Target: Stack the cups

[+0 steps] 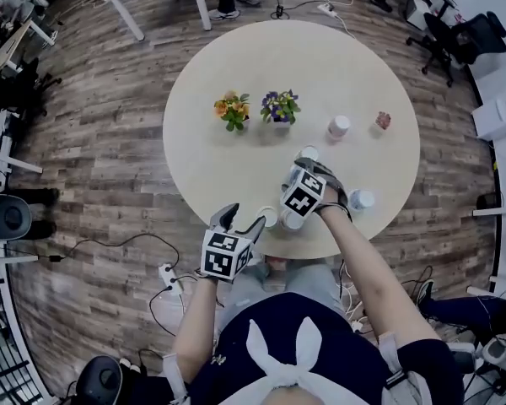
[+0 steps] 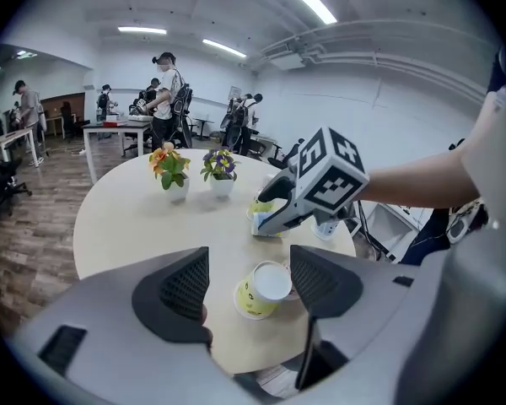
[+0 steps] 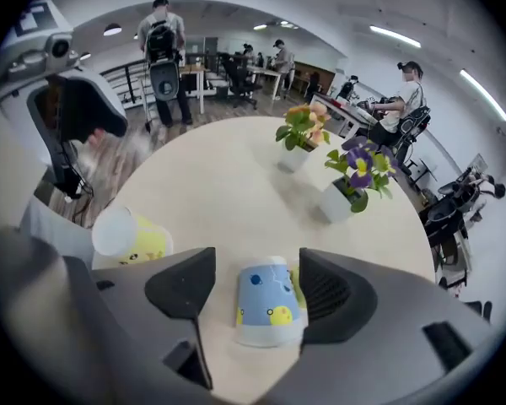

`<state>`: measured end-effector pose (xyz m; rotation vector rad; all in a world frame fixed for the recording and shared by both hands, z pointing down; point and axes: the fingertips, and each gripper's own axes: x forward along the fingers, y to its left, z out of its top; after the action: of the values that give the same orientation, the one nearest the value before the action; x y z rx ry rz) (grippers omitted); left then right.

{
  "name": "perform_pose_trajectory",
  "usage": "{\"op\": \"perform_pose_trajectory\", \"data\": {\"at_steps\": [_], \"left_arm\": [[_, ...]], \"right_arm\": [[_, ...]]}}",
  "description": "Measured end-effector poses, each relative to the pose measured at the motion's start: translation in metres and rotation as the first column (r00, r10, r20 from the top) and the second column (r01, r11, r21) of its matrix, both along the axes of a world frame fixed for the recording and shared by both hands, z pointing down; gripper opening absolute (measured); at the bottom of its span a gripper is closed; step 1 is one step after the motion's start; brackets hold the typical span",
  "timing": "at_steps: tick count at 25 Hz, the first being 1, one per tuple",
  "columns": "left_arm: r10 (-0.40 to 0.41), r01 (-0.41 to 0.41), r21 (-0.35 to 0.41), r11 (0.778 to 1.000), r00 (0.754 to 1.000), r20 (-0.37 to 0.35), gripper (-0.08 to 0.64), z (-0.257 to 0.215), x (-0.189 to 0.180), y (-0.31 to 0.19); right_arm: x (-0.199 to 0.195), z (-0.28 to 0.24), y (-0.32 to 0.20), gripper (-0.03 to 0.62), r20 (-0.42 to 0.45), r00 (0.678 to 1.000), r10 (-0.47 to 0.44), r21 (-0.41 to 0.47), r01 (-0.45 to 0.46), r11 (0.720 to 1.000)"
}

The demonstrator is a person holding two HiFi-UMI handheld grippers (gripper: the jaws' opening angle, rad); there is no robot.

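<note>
The right gripper (image 3: 257, 283) points steeply down over the near edge of the round table (image 1: 236, 66). Its jaws are spread wide, with a blue cup (image 3: 268, 300) between them. The cup stands mouth down on the table. There is a clear gap on the left pad's side, and the right pad sits just beside the cup wall without squeezing it.

The left gripper (image 1: 241, 223) hangs at the table's edge, just off it, angled down toward the top. Its jaws are also spread and hold nothing. A yellow cup (image 2: 260, 289) stands mouth down on the table ahead of them, framed in the gap but clear of both pads. The yellow cup and the blue cup stand just beside each other near the edge.

3 more cups are on the table:
- 1 cup (image 1: 309, 153) is beyond the right gripper.
- 1 cup (image 1: 361, 199) is to its right.
- 1 white cup (image 1: 339, 126) is farther back.

2 flower pots, 1 with orange blooms (image 1: 233, 110) and 1 with purple (image 1: 279, 107), stand side by side near the table's middle. A small reddish item (image 1: 383, 121), too small to identify, lies at the right.
</note>
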<state>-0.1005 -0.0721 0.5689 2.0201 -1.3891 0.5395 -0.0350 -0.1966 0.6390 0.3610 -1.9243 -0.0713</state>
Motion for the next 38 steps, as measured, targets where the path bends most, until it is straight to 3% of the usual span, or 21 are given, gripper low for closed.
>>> {"op": "perform_pose_trajectory", "data": {"at_steps": [8, 14, 18, 24, 30, 38], "left_arm": [[-0.026, 0.026, -0.012, 1.0, 0.999, -0.026, 0.293, 0.004, -0.008, 0.001], [-0.038, 0.038, -0.011, 0.999, 0.999, -0.021, 0.293, 0.005, -0.018, -0.002], [-0.043, 0.043, -0.007, 0.999, 0.999, -0.022, 0.293, 0.004, -0.025, -0.005], [-0.04, 0.04, 0.027, 0.999, 0.999, -0.006, 0.293, -0.007, -0.033, -0.026], [-0.014, 0.013, 0.068, 0.998, 1.0, 0.019, 0.293, -0.022, -0.03, -0.049], [0.109, -0.115, 0.111, 0.987, 0.992, 0.059, 0.293, -0.045, -0.008, -0.086]], "right_arm": [[0.007, 0.038, -0.008, 0.308, -0.221, 0.974, -0.054, 0.01, 0.058, 0.998], [0.014, 0.046, -0.01, 0.261, -0.257, 0.965, -0.056, 0.028, 0.066, 0.997], [0.01, 0.03, -0.011, 0.261, -0.179, 0.984, -0.021, 0.049, 0.03, 0.998], [0.017, -0.011, -0.007, 0.259, 0.021, 0.994, 0.106, 0.022, -0.106, 0.994], [0.041, -0.055, -0.003, 0.259, 0.218, 0.949, 0.228, -0.01, -0.232, 0.973], [0.081, -0.097, 0.016, 0.258, 0.389, 0.853, 0.347, -0.055, -0.355, 0.933]]}}
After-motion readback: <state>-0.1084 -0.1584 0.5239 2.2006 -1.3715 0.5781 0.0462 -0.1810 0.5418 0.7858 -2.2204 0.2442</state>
